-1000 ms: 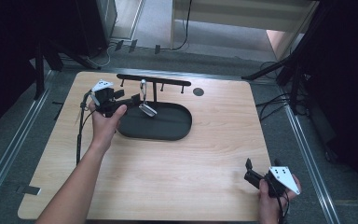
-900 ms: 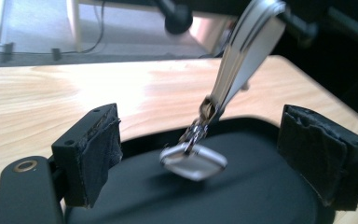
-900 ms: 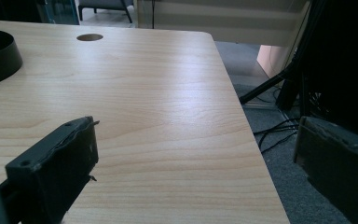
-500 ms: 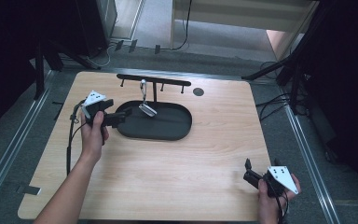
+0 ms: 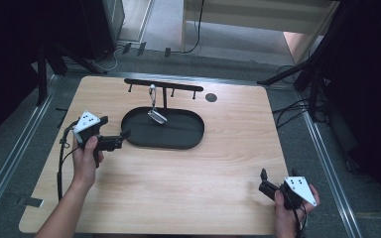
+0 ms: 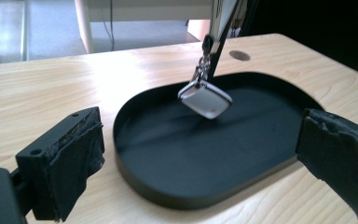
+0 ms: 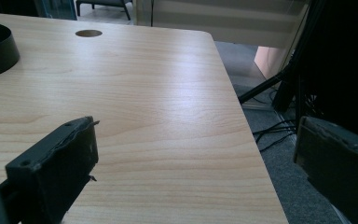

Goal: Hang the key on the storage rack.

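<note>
Where the black T-shaped metal stand rose behind the tray, its post was cut off at the top edge of the left gripper view, and its crossbar's three short pegs were too small to describe from above. One silver square tag on a chain and clasp hung from the crossbar, tilted, above the floor of the one black oval metal tray (whether it touched the tray could not be told). The tray lay on the light wooden table, near its far side, with one dark round hole in the tabletop beyond it.

Two grippers were present, each held in one hand. The left gripper lay just beside the tray's left end, pointing toward it, its jaws spread wide with nothing between them. The right gripper sat near the table's near right corner, well apart from the tray; its jaws also stood wide apart and empty. The right jaw in each gripper view was cut off by the frame edge.
</note>
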Demonstrator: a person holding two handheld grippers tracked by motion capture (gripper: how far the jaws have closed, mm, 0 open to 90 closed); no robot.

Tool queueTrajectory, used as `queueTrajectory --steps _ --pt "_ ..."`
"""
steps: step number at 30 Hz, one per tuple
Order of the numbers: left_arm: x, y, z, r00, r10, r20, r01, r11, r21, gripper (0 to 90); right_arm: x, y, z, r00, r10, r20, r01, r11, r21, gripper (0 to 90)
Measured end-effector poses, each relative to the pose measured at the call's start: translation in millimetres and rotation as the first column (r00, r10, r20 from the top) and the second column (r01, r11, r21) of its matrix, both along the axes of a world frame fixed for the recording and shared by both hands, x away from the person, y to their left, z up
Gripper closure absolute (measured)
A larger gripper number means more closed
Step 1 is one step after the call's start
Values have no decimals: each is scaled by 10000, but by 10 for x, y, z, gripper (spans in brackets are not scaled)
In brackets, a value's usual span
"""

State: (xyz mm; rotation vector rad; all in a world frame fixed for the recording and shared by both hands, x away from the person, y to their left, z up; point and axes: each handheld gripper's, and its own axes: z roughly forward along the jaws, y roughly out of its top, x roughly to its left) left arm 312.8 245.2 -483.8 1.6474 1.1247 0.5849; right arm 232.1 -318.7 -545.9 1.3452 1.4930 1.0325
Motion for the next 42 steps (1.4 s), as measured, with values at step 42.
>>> queueTrajectory --steps 42 --pt "-1236 1067 -566 9899 1352 422 -1364 9903 278 0 -2 14 -3 10000 -54 35 55 9998 -165 0"
